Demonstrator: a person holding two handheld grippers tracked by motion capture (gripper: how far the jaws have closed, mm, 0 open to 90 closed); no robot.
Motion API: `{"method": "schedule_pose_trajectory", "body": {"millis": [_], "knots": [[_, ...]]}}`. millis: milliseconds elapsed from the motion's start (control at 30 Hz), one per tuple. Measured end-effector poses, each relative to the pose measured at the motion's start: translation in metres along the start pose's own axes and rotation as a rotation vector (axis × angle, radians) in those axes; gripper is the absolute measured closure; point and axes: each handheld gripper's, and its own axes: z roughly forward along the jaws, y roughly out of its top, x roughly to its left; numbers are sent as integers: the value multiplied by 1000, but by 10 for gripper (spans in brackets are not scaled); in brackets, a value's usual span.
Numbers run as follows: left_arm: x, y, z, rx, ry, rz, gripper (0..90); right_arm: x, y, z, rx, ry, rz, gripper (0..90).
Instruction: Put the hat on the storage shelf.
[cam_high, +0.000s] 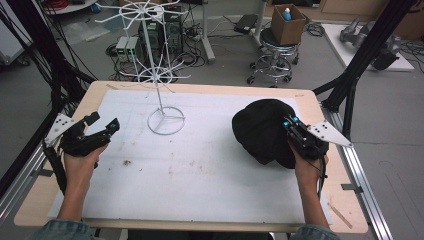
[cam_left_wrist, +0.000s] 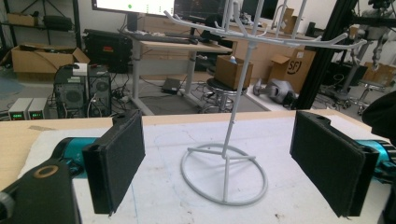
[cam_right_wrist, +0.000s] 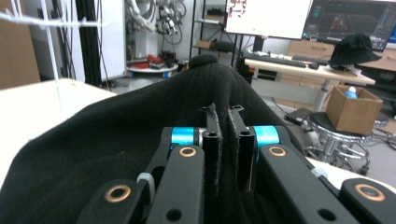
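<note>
A black fabric hat (cam_high: 262, 129) lies at the right of the white mat, and my right gripper (cam_high: 291, 122) is shut on its edge. In the right gripper view the jaws stand close together with a fold of the black hat (cam_right_wrist: 140, 135) pinched between the pads (cam_right_wrist: 214, 149). A white wire rack stand (cam_high: 162, 97) with hooked arms stands at the back middle of the mat. My left gripper (cam_high: 102, 124) rests at the left, open and empty. In the left gripper view its pads (cam_left_wrist: 119, 158) stand wide apart, framing the stand's ring base (cam_left_wrist: 224, 175).
The white mat (cam_high: 200, 165) covers a wooden table (cam_high: 30, 200). Black frame posts (cam_high: 350, 75) rise at both sides. Beyond the far edge are a stool (cam_high: 275, 55) bearing a cardboard box, computer cases and cables on the floor.
</note>
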Motion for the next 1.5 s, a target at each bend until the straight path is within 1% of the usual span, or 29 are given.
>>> {"method": "schedule_pose_trajectory", "body": {"millis": [33, 167, 267, 300, 333, 433, 633, 667, 700, 833, 900, 1033, 1133, 1233, 1333, 1367, 1500], "knots": [[0, 0, 0, -3, 0, -3, 180, 0, 2, 1, -5, -4, -7, 864], [0, 0, -1, -4, -2, -4, 180, 1, 12, 5, -29, -30, 10, 863], [1, 0, -1, -2, 0, -4, 180, 0, 22, 7, -57, -33, 22, 864], [1, 0, -1, -2, 0, -4, 180, 0, 22, 7, -57, -33, 22, 864], [1, 0, -1, -6, 0, -6, 180, -2, 29, 8, -77, -37, 22, 863], [3, 0, -1, -8, 6, -11, 180, -3, 37, 10, -96, -40, 18, 863], [6, 0, -3, -8, 17, -15, 179, -1, 57, 18, -116, -50, 8, 863], [6, 0, -3, -8, 17, -15, 179, -1, 57, 18, -116, -50, 8, 863], [7, 1, -3, -7, 18, -15, 179, 0, 64, 21, -128, -48, 5, 863], [7, 0, -3, -7, 19, -14, 179, 2, 82, 29, -143, -40, -9, 863], [7, 0, -3, -7, 20, -13, 179, 3, 91, 32, -163, -40, -18, 863], [8, 0, -3, -5, 22, -17, 179, 4, 109, 40, -204, -12, -9, 863], [8, 0, -3, -6, 22, -18, 179, 0, 122, 47, -252, 30, -2, 863], [8, 0, -3, -5, 23, -18, 180, -4, 134, 55, -293, 56, 9, 863], [10, 0, -4, -6, 24, -18, 179, -7, 146, 63, -321, 83, 14, 863], [9, 0, -4, -9, 26, -24, 179, -8, 150, 65, -327, 92, 16, 863], [9, 0, -5, -10, 26, -23, 180, -13, 164, 74, -350, 125, 20, 863]]}}
